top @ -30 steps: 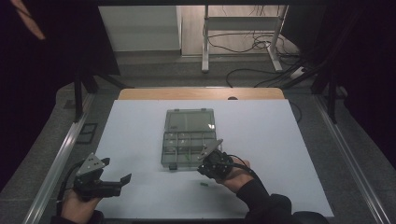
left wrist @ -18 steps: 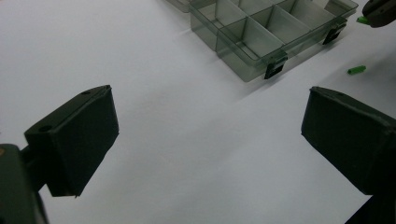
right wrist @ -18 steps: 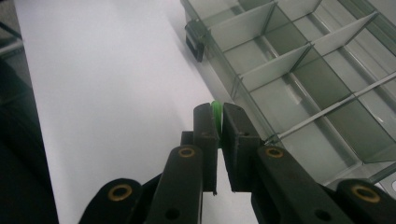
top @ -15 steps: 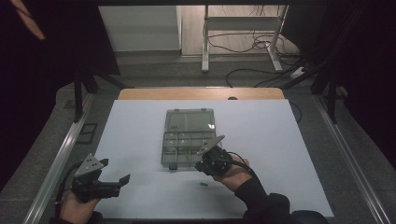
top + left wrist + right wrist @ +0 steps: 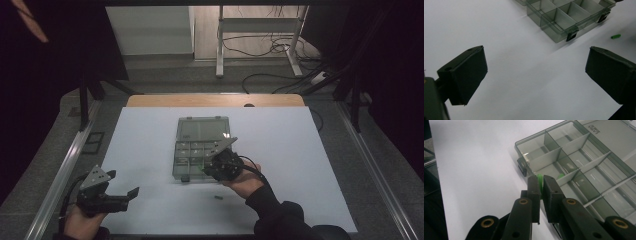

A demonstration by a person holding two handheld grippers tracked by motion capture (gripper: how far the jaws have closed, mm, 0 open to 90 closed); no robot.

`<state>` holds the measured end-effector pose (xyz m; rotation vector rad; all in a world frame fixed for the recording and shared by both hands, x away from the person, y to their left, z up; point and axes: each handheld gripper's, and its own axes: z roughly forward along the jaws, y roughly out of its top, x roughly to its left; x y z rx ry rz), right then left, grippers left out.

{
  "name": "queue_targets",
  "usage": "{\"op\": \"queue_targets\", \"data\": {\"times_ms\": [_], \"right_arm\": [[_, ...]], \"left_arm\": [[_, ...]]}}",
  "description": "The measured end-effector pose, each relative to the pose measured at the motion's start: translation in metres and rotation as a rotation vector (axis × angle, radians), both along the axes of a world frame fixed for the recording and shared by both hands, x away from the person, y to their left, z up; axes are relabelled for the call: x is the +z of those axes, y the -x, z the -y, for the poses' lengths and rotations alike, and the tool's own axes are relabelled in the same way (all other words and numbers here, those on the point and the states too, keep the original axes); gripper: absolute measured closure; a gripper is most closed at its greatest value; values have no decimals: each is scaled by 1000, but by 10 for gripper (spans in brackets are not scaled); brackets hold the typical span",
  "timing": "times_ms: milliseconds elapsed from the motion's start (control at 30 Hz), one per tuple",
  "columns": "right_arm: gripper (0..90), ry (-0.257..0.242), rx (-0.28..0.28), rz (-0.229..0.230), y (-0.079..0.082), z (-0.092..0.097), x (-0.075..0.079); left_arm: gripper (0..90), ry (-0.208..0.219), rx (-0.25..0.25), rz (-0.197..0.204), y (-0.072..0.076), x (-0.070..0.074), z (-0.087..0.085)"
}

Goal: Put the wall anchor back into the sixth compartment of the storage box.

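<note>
Your right gripper (image 5: pixel 541 185) has its jaws pinched nearly together on a small green piece (image 5: pixel 539 179), which shows as a thin green sliver in the narrow gap between the pads at the centre of the right gripper view. The pads press on it from both sides. Just beyond the tips lies the clear plastic compartment box (image 5: pixel 584 167), filling the upper right of that view, its dividers upright and its lid laid open toward the top right corner. The held piece hangs over the near edge of the box, above one of the front compartments; a second bit of green (image 5: pixel 560 176) shows behind a divider just to the right of the tips, and whether it lies in that compartment you cannot tell.

In the high view your right gripper (image 5: pixel 207 167) sits at the lower right part of the box (image 5: pixel 202 131), in the middle of the white table (image 5: pixel 310 165). A small dark piece (image 5: pixel 218 198) lies loose on the table just below your right hand.

Your left gripper (image 5: pixel 132 192) rests at the lower left of the high view, well apart from the box, jaws spread wide with nothing between them. In the left gripper view the two black pads (image 5: pixel 465 75) stand far apart over bare white table, the box's corner (image 5: pixel 564 17) at the top, and a green piece (image 5: pixel 615 36) on the table at the upper right, near the box's latch.
</note>
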<state>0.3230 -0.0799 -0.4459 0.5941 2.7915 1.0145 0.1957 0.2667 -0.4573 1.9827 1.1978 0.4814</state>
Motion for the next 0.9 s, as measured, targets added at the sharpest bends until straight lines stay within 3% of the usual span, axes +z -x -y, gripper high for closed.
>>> {"op": "queue_targets", "data": {"times_ms": [500, 900], "right_arm": [[827, -14, -33, -8, -18, -20, -2], [826, 30, -45, -6, -31, -36, -16]], "left_arm": [[44, 5, 0, 1, 0, 0, -1], [44, 9, 2, 0, 0, 0, -1]]}}
